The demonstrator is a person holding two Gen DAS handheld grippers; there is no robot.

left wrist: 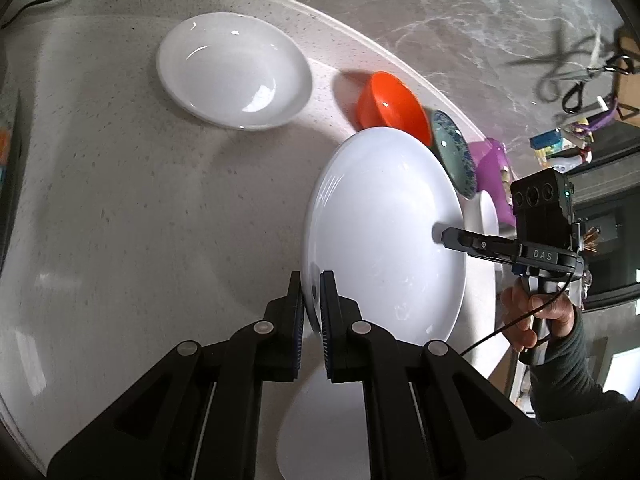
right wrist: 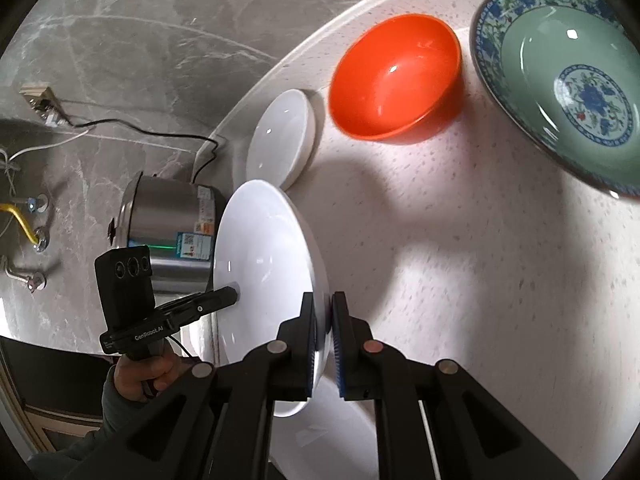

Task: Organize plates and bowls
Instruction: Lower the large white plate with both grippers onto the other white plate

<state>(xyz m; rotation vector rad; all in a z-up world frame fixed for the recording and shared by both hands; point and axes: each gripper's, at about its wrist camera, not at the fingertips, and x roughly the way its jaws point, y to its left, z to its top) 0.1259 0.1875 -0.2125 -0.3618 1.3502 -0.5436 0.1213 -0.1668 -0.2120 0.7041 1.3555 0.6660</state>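
White glazed ceramic, the large round plate (left wrist: pixel 384 232) hangs tilted above the pale speckled stone table (left wrist: pixel 140 208), the left gripper (left wrist: pixel 311 296) clamped on its near rim and the right gripper (right wrist: pixel 323 312) pinching the opposite rim. Only the right wrist view shows the steel cooker (right wrist: pixel 168 224) on the grey marble floor (right wrist: pixel 120 40); only the left shows purple clutter. A second white dish (left wrist: pixel 234 70), an orange plastic bowl (right wrist: pixel 394 76) and a green floral bowl (right wrist: pixel 568 84) rest on the table.
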